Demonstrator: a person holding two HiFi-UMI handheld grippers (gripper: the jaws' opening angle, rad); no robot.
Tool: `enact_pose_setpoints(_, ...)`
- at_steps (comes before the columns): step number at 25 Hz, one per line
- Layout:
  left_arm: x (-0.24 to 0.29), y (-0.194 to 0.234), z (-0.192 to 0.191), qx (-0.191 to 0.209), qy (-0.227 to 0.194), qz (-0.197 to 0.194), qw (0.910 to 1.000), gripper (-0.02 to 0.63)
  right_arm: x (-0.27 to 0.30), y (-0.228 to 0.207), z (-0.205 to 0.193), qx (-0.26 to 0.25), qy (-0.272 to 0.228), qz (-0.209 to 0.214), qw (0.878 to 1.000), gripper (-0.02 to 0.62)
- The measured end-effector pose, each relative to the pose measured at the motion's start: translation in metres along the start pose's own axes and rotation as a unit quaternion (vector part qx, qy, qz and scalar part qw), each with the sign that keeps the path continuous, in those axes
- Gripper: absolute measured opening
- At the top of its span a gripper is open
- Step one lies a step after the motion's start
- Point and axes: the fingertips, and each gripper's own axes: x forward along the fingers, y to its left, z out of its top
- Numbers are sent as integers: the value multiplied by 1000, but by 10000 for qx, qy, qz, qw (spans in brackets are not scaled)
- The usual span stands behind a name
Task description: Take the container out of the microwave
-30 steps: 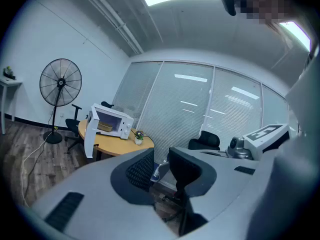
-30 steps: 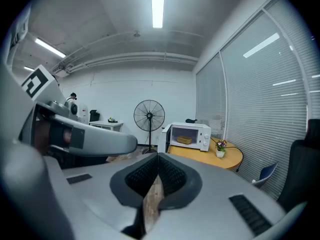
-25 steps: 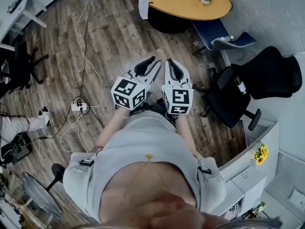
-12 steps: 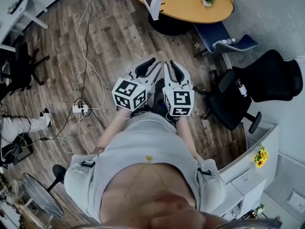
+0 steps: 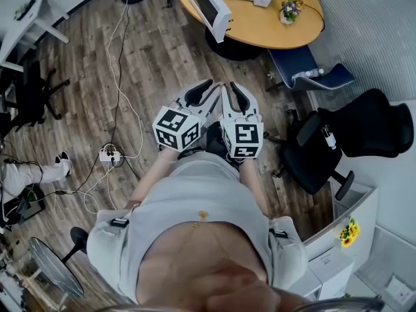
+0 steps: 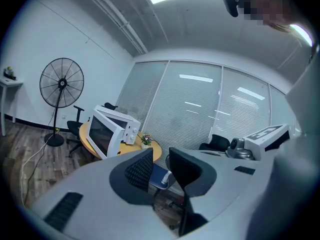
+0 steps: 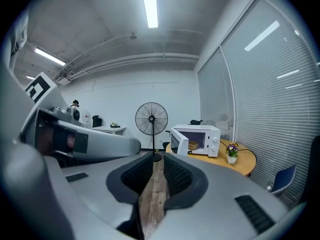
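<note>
Microwave (image 5: 211, 6) nearer; blue chair (image 5: 302, 67) beside table (image 5: 266, 25).

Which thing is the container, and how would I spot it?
Find the round wooden table; a white microwave stands on it, door swung open. The container is the tan, bowl-like thing inside it, the only item in there; the potted flowers stand outside on the tabletop.
</note>
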Motion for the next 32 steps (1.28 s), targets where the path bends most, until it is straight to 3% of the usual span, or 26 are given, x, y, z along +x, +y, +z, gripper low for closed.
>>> enact_pose_setpoints(14,58,37,26,-118,99,173,9997,111,60,-48,19,77,114,165,9998,78)
enact_pose_setpoints(32,160,48,44,-228,-1,461,9987,112,112,-137,33,-32,51,498,9987,77)
